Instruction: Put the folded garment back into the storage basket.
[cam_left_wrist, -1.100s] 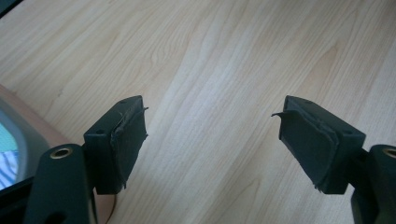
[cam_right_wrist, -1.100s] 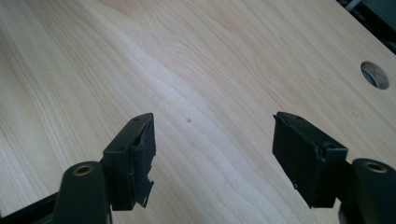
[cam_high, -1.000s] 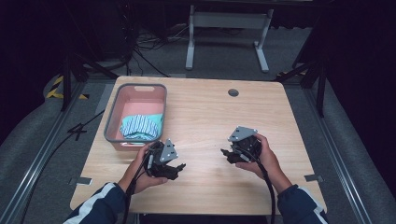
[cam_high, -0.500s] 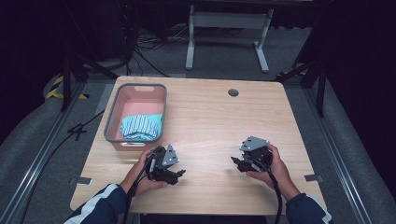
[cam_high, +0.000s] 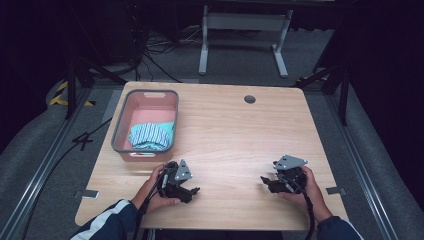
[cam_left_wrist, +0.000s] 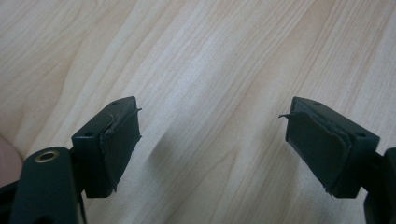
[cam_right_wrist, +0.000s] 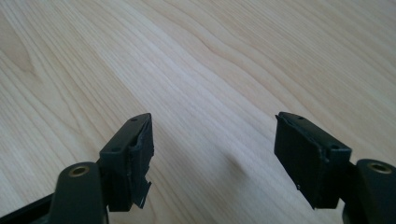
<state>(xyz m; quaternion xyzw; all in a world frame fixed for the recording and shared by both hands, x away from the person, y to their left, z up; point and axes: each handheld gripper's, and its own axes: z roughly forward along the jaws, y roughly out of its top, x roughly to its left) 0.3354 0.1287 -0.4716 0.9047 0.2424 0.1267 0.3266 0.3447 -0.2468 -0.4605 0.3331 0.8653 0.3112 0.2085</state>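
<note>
Nowhere legible writing: striped cloth (cam_high: 149, 135) in unlabelled pink bin (cam_high: 120, 125).

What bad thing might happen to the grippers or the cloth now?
The left gripper and right gripper sit low over the table with jaws open and empty, so their pads might scrape the wood. The left one is beside the bin and may bump it. The striped cloth looks loosely bunched and might unfold if lifted.

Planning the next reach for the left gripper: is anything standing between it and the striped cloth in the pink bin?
Only the grey-rimmed pink plastic bin's own near wall. The blue-and-white striped cloth lies inside, just past that wall, and the left gripper sits low over bare wooden table in front of it, jaws open and empty. It would likely need to lift over the rim.
</note>
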